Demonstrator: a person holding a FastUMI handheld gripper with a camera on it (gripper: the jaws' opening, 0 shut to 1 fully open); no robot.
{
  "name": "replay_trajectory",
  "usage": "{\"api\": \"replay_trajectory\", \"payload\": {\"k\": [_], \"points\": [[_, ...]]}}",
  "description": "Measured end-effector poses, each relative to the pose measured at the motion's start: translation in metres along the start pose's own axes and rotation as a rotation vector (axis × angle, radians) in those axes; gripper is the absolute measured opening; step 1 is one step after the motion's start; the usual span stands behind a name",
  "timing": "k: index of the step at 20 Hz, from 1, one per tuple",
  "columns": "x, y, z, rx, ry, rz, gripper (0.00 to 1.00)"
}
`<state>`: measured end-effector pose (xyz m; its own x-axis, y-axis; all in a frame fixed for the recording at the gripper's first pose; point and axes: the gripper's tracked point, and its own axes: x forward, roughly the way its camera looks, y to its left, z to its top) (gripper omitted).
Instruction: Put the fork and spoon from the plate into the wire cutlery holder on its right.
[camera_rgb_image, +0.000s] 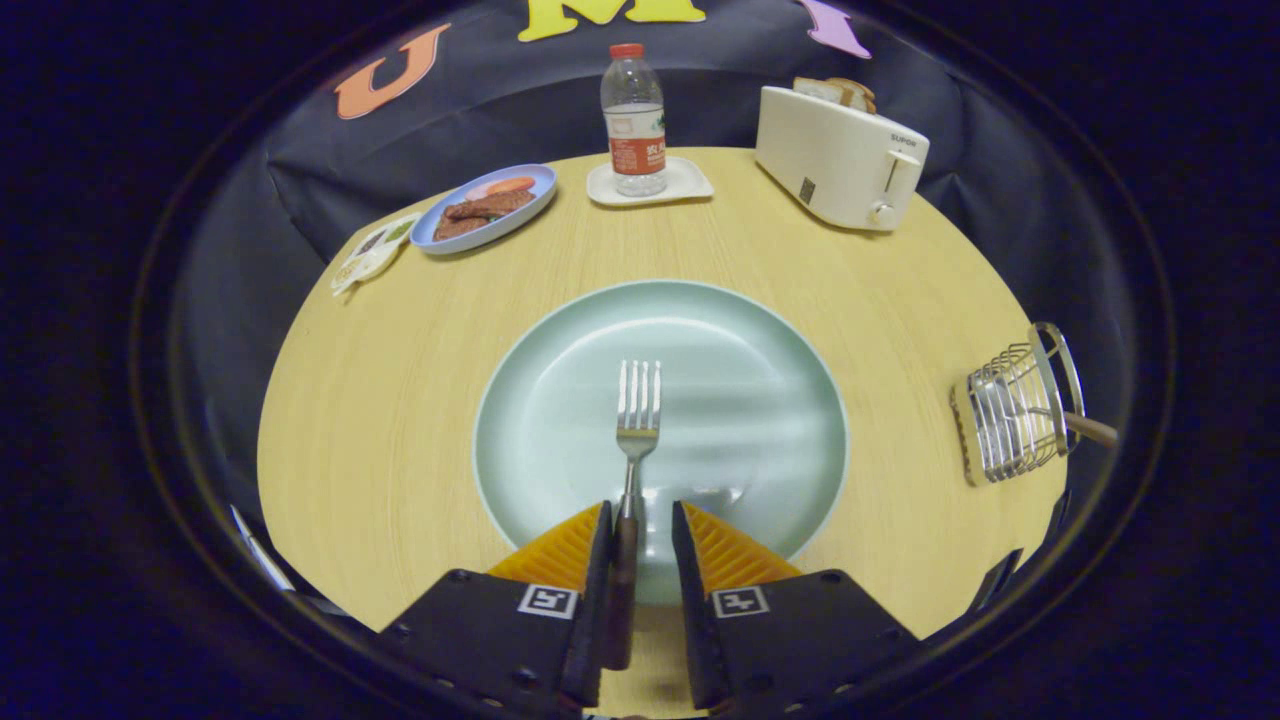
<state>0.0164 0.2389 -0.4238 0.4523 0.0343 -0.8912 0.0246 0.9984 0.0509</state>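
A pale green plate (745, 395) lies on the wooden table just ahead of my fingers. On it rests a metal fork (638, 405) with a dark handle, tines pointing away from me. The handle runs back between the fingers of my gripper (642, 512) and sits close against the left finger, with a gap to the right finger, so the gripper is open around the handle. To the right of the plate, at the table's edge, stands the wire cutlery holder (1012, 412). A wooden handle (1092, 430) sticks out of its top.
Beyond the plate stand a water bottle (633, 120) on a white coaster, a white toaster (840, 160) with bread in it, and a blue plate of food (487, 207) with a small packet beside it. The table (380, 400) is round and its edge runs close behind the holder.
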Motion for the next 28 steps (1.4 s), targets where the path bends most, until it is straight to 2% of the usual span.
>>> {"api": "replay_trajectory", "payload": {"k": [1,2,5,6,10,15,22,28], "points": [[0.001,0.000,-0.001,0.003,0.009,0.001,0.28],[-0.001,0.000,-0.002,0.004,0.016,0.002,0.13],[-0.008,-0.004,0.000,-0.006,0.028,-0.007,0.10],[-0.006,-0.006,-0.002,-0.006,0.033,-0.002,0.01],[-0.029,-0.007,0.005,-0.008,0.045,0.045,0.01],[-0.083,-0.029,0.032,-0.003,0.047,0.098,0.01],[-0.163,-0.132,0.085,-0.053,-0.023,0.048,0.01],[-0.194,-0.217,0.087,-0.038,0.035,0.025,0.01]]}}
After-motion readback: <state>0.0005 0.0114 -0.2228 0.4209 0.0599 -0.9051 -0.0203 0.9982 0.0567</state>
